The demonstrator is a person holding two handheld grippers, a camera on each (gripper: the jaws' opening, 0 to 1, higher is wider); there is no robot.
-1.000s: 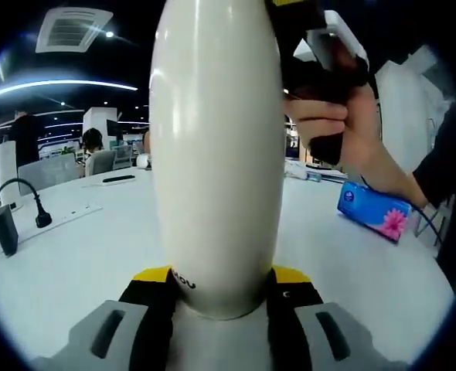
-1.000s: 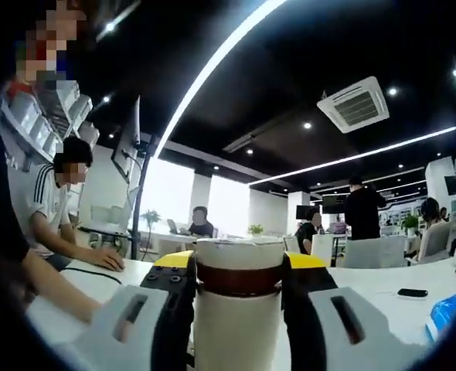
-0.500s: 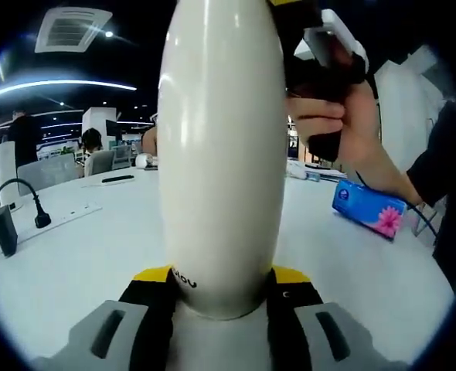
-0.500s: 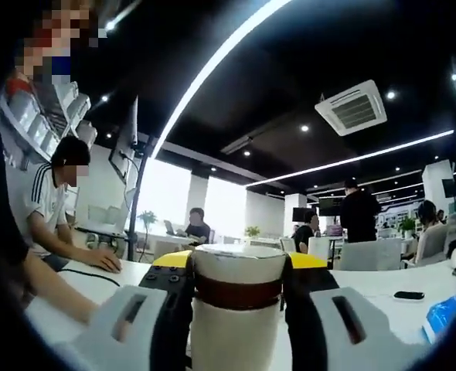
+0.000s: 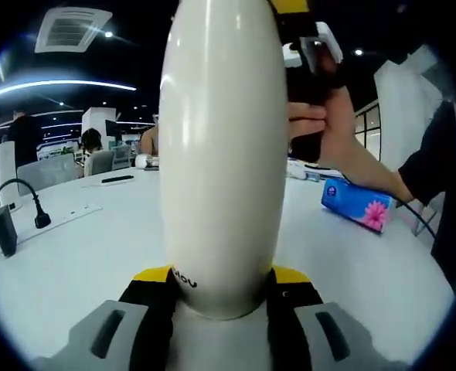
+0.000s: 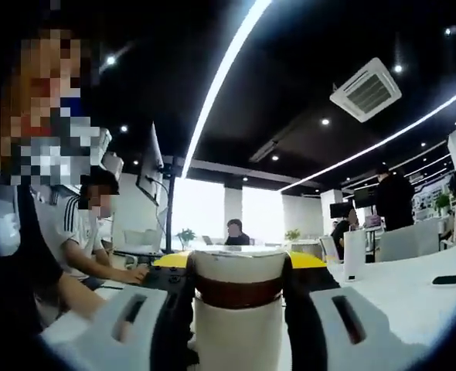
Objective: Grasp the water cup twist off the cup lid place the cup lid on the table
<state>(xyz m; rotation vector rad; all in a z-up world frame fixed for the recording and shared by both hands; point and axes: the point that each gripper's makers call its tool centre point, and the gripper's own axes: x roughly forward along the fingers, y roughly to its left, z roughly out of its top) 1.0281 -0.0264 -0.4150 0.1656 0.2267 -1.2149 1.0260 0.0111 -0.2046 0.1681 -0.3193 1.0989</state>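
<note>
The left claw (image 5: 220,290) is pinching the water cup (image 5: 222,147) near its bottom. The tall cream cup stands up the middle of the left gripper view, with a yellow and black jaw pressed on each side.

The right claw (image 6: 238,282) is pinching the cup lid (image 6: 239,267) at the bottom middle of the right gripper view. The lid is cream on top with a brown band under it. It looks like it is still sitting on the cup.

In the upper right of the left gripper view, a hand (image 5: 328,127) holds the right claw up by the top of the cup.

What has changed? The right gripper view has turned. A second ago the ceiling vent (image 6: 365,89) sat lower and more toward the middle; now it is further to the upper right, and the people at the desks have slid across. The lid sits between the jaws the same as before. In the left gripper view, the hand has moved up a bit and the blue tissue pack (image 5: 356,204) on the white surface (image 5: 81,247) has slid a little to the left.

So I think the twist is going on now. The lid is not off yet, and it still has to go down on the surface.
</note>
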